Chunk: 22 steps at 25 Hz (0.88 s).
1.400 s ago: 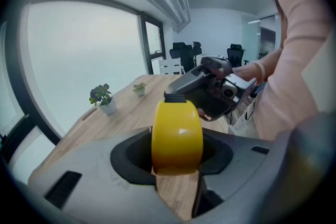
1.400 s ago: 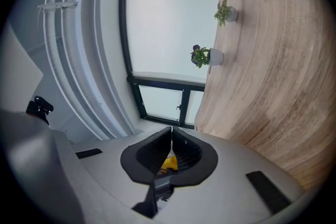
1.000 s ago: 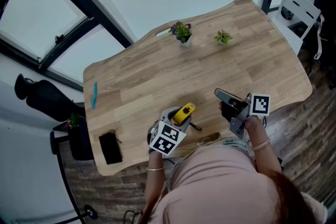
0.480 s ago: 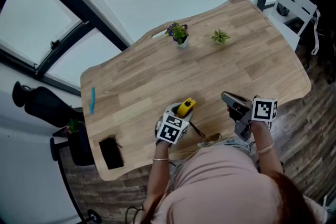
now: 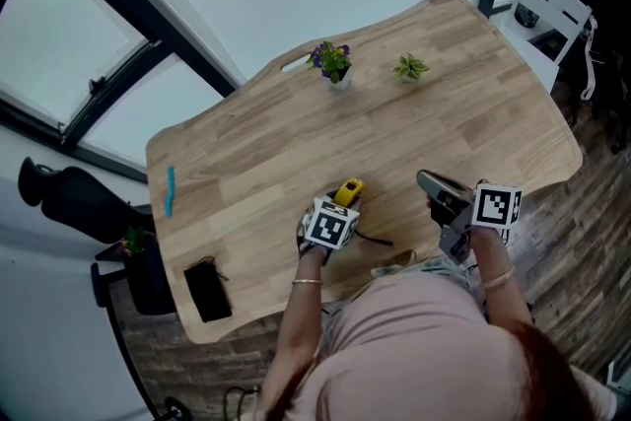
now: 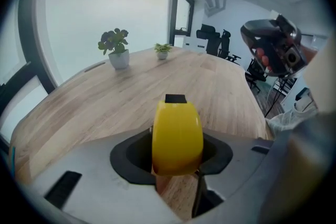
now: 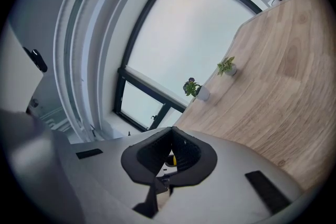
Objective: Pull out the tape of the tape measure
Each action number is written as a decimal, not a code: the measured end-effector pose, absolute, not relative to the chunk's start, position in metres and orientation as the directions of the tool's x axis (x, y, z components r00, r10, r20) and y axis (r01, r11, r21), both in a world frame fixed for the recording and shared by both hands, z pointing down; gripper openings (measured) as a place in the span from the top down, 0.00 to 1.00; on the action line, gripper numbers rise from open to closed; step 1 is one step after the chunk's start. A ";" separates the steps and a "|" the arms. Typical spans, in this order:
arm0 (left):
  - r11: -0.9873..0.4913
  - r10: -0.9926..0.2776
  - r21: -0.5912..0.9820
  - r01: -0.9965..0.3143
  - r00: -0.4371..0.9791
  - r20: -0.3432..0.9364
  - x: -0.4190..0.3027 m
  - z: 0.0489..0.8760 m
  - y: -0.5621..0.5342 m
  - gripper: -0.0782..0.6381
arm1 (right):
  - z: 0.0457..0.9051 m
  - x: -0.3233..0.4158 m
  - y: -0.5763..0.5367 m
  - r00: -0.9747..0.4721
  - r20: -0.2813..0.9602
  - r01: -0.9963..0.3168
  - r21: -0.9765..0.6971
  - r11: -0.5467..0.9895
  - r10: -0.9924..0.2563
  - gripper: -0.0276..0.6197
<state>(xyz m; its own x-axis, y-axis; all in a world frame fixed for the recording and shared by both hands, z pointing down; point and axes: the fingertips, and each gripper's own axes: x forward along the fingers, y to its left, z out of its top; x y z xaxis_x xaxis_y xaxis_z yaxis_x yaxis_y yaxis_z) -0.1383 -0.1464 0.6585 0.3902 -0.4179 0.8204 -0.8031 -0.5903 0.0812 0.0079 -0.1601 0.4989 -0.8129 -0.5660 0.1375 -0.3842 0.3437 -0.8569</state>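
A pale wooden table [image 5: 444,104] stands beside a dark-framed window [image 5: 59,35]. Brown plank floor [image 5: 592,212] lies below. A black chair [image 5: 59,197] sits at left.

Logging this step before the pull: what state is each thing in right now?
Tape measure: gripped, tape not pulled out.
Left tool: shut on the tape measure.
Right tool: shut, empty.
Flowering plant: upright.
Small green plant: upright.
Black pouch: lying flat.

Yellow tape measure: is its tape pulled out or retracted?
Retracted, as far as shows. The left tongs grip the tape measure; no blade runs from it toward the shut right tongs, which stand apart.
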 end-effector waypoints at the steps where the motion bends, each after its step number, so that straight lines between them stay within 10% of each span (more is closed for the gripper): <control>1: -0.588 -0.416 0.083 -0.805 0.389 0.822 -0.139 0.659 -0.147 0.66 | 0.500 0.010 -0.160 -0.808 0.146 -0.393 -0.856 0.337 -0.570 0.96; 22: -0.536 -0.449 0.056 -0.842 0.341 0.826 -0.127 0.660 -0.164 0.65 | 0.508 0.005 -0.154 -0.814 0.153 -0.379 -0.871 0.312 -0.560 0.96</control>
